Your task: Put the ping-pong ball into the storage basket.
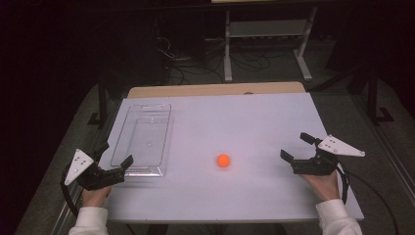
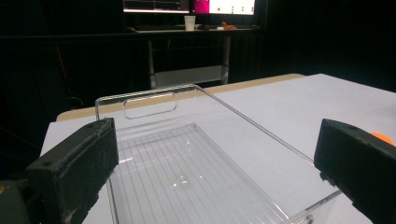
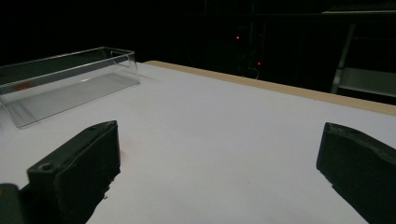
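Worktop: a white worktop [image 1: 254, 191] with a tan strip along its far edge, set in a dark room.
Ball: a small orange ball [image 1: 223, 160] lay on the bare worktop, near the middle and a little toward the person's side, between the two claws and touching neither.
Ball from the left claw's camera: a sliver of orange [image 2: 383, 137] showed just past the right-hand jaw.
Tray: a clear plastic tray [image 1: 128, 128] sat on the left part of the worktop, its long side running away from the person, with a handle slot cut in its far wall; nothing lay inside it.
Tray and ball: well apart, the ball to the tray's right.
Left claw: the left claw [image 1: 115, 159] was held at the near left corner of the worktop, jaws spread wide apart with nothing between them, pointing at the near end of the tray.
Right claw: the right claw [image 1: 297, 147] was held at the right side of the worktop, jaws also wide apart and holding nothing, aimed leftward across the surface.
Hands: the left hand [image 1: 95, 196] and the right hand [image 1: 324, 185] each gripped a claw from behind, in white sleeves.
Background: a cup [image 2: 189, 22] stood on a far desk below lit screens.
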A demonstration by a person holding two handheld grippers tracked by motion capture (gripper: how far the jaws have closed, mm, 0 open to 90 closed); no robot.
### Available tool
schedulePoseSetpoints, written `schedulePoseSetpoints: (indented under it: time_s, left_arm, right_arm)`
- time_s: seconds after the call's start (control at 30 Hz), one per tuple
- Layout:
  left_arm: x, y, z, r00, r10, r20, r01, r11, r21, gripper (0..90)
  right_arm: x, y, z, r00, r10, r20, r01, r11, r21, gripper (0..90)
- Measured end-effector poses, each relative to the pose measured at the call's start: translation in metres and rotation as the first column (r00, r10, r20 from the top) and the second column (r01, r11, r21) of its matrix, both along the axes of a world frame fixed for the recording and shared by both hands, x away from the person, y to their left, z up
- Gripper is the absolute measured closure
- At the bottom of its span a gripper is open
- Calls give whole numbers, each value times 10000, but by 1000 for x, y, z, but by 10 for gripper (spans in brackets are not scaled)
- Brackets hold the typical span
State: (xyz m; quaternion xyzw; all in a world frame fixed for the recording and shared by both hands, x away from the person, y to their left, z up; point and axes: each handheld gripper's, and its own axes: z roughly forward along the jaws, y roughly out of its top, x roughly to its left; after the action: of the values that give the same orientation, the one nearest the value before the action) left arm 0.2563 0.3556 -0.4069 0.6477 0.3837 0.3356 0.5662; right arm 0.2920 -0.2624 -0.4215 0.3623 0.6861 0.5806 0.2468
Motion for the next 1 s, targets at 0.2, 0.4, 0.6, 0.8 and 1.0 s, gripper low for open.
schedulePoseSetpoints:
  time_s: [0.2,0.4,0.6,0.8,1.0]
  left_arm:
    - [-1,-1,5,9999,21,122,-21,10000,-57,0]
    - [2,-6,10,9997,-139,187,137,9999,98,0]
    - [5,-10,16,9990,-433,96,428,9981,438,0]
    - [5,-10,19,9980,-578,-266,598,9948,824,0]
    - [7,-14,24,9967,-741,-346,774,9912,1071,0]
  right_arm:
    - [1,0,-1,10000,-7,1,7,10000,-46,0]
    - [2,0,-1,9999,-100,-55,99,9999,-120,0]
    - [1,0,-1,9998,-168,-60,167,9997,-166,0]
    - [1,2,-2,9999,-94,-143,89,9994,-320,0]
    - [1,4,-2,9998,-41,-170,33,9990,-450,0]
